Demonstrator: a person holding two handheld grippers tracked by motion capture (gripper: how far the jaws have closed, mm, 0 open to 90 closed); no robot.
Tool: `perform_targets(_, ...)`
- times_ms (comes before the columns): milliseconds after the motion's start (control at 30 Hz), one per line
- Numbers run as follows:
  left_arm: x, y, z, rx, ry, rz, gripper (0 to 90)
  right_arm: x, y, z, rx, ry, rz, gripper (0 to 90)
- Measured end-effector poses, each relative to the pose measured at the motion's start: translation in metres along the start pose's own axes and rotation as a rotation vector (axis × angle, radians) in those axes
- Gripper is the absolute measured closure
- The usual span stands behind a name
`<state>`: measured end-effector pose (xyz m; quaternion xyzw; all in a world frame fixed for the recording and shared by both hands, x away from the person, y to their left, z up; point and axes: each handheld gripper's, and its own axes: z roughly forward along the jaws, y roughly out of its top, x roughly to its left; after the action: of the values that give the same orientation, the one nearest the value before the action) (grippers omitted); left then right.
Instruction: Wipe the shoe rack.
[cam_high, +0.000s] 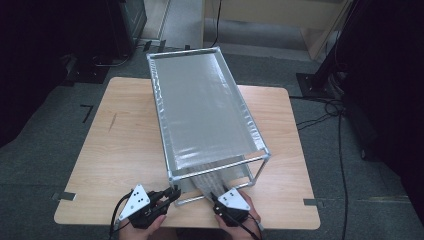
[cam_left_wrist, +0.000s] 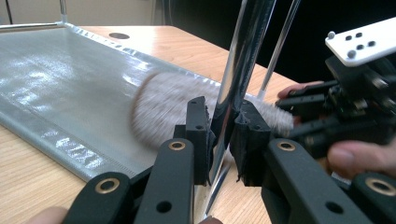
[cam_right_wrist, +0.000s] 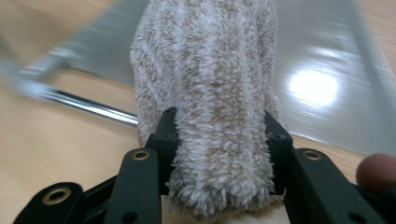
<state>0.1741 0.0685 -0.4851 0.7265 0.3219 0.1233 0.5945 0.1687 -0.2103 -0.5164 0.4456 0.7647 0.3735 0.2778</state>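
A metal-framed rack (cam_high: 260, 137) with silver fabric shelves stands on the wooden table (cam_high: 120, 150). My left gripper (cam_high: 172, 194) (cam_left_wrist: 223, 126) is at its near left corner, shut on the shiny upright post (cam_left_wrist: 240, 60). A fluffy beige towel (cam_right_wrist: 210, 60) (cam_high: 210, 182) lies on the lower shelf (cam_left_wrist: 56, 88) and reaches out over the front bar (cam_right_wrist: 79, 105). My right gripper (cam_high: 220, 196) (cam_right_wrist: 219, 123) is shut on the towel's near end, the jaws pressing into the pile on both sides. In the left gripper view the towel (cam_left_wrist: 159, 107) looks blurred behind the post, with the right gripper (cam_left_wrist: 299, 109) beside it.
The rack covers the table's middle, and its top shelf (cam_high: 200, 110) hides most of the lower one. Bare wood runs along the left side and the near edge. Cables (cam_high: 340, 130) lie on the grey floor at the right.
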Motion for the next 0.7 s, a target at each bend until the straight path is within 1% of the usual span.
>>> perform_targets(33,0.000,0.000,0.000,0.001,0.000,0.001,78.3,-0.007,-0.002,-0.002,0.005,-0.025,0.008,60.2)
perform_targets(100,0.000,0.000,0.000,0.001,0.000,0.000,78.3,-0.023,-0.006,-0.004,0.014,-0.079,0.040,60.3)
perform_targets(167,0.000,0.000,0.000,0.002,0.001,0.001,78.3,-0.036,-0.008,-0.007,0.031,-0.138,0.086,60.3)
perform_targets(233,0.000,0.000,0.000,0.002,0.002,0.000,78.3,-0.047,-0.011,-0.009,0.039,-0.168,0.137,60.3)
perform_targets(300,0.000,0.000,0.000,0.003,0.003,-0.001,78.3,-0.048,-0.012,-0.009,0.037,-0.172,0.152,60.2)
perform_targets(333,0.000,0.000,0.000,0.003,0.003,-0.002,78.3,-0.043,-0.013,-0.008,0.035,-0.191,0.132,60.1)
perform_targets(400,-0.001,0.000,0.000,0.001,0.003,-0.009,78.3,-0.034,-0.013,-0.007,0.040,-0.212,0.102,60.3)
perform_targets(433,-0.001,0.000,0.001,-0.001,0.004,-0.013,78.3,-0.029,-0.012,-0.007,0.042,-0.207,0.096,60.2)
perform_targets(500,-0.001,0.000,0.001,-0.001,0.004,-0.015,78.3,-0.017,-0.010,-0.007,0.039,-0.163,0.081,60.2)
perform_targets(533,-0.001,0.000,0.001,0.000,0.001,-0.015,78.3,-0.009,-0.009,-0.006,0.035,-0.126,0.067,60.2)
perform_targets(567,-0.001,-0.001,0.001,0.000,-0.003,-0.017,78.2,-0.004,-0.008,-0.006,0.032,-0.100,0.061,60.2)
perform_targets(633,-0.003,-0.001,0.002,0.002,-0.010,-0.010,78.2,0.012,-0.007,-0.005,0.025,-0.034,0.049,60.2)
perform_targets(700,-0.005,-0.001,0.003,0.007,-0.012,-0.005,78.3,0.028,-0.006,-0.004,0.017,-0.004,0.001,60.1)
